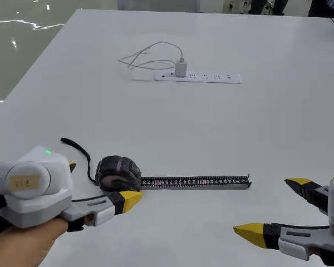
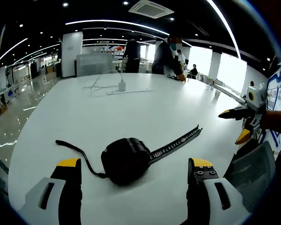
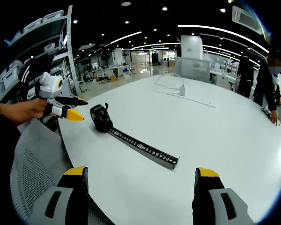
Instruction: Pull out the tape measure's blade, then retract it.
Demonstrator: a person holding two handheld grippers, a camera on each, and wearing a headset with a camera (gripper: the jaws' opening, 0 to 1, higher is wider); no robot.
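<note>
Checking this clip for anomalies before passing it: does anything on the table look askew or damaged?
Nothing stands out. The tape measure lies on the table with its blade pulled out straight and flat; the power strip at the far side has a charger plugged in.

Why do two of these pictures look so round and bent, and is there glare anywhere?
Left gripper view: fisheye lens, so the table bulges and the ceiling lights curve into arcs. Right gripper view: same bending, yet the blade looks sharp. Head view: straight lines, soft even light, faint shadow under the tape measure, glare on the floor at upper left.
</note>
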